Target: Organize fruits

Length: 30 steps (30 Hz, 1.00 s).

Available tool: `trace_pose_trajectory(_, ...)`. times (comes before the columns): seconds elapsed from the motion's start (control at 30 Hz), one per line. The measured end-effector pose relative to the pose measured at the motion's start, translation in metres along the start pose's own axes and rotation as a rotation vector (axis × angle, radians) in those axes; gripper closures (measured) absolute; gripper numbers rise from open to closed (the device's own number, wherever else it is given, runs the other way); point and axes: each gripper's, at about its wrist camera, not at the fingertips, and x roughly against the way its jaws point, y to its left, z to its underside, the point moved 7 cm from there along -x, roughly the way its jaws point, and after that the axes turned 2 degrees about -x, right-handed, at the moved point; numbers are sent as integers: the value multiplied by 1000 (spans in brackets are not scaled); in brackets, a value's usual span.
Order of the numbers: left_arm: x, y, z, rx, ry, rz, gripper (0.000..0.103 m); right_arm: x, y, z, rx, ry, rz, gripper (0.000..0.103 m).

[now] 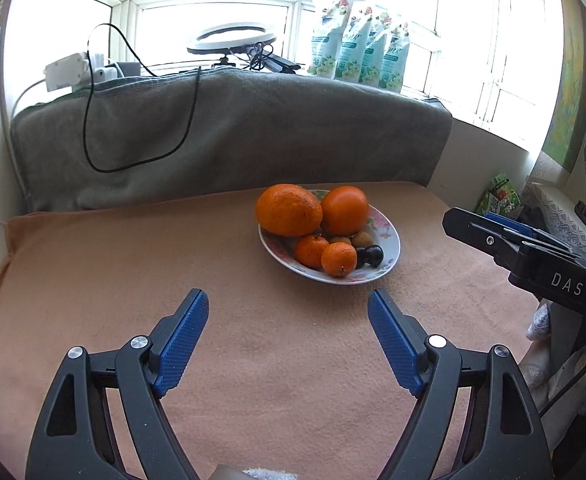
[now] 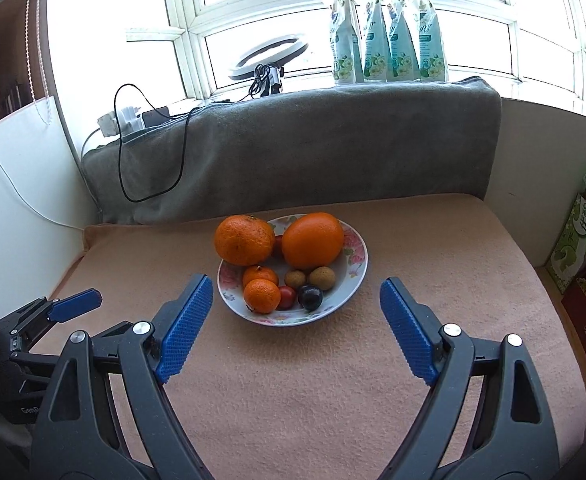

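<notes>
A floral white plate [image 1: 389,248] [image 2: 358,268] sits on the peach cloth and holds all the fruit. On it lie two big oranges [image 2: 244,239] [image 2: 313,239], two small mandarins [image 2: 261,295], two brown longans [image 2: 322,277], a dark plum [image 2: 310,297] and a red cherry tomato [image 2: 287,297]. My left gripper [image 1: 287,298] hovers open short of the plate's near-left side, with nothing between its blue pads. My right gripper [image 2: 297,284] stands open just before the plate's near rim, also empty. Each gripper shows at the edge of the other's view: the right gripper [image 1: 473,224], the left gripper [image 2: 75,305].
A grey towel [image 2: 293,140] drapes over the ledge behind the cloth, with a black cable [image 2: 125,168] hanging down it. On the sill are a power strip [image 2: 121,118], a ring light [image 2: 269,58] and several pouches [image 2: 389,36]. Cartons [image 2: 581,236] stand at the right; a white wall bounds the left.
</notes>
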Motion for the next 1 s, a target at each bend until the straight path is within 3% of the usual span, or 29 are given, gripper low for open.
trace_pose_trajectory(0.43, 8, 7, -1, 11, -21, -47, 21, 0, -5, 7, -16, 15, 4, 15)
trace_pose_trajectory(1.0, 13, 6, -2, 14, -33, -50, 21, -2, -2, 8, -22, 25, -5, 15)
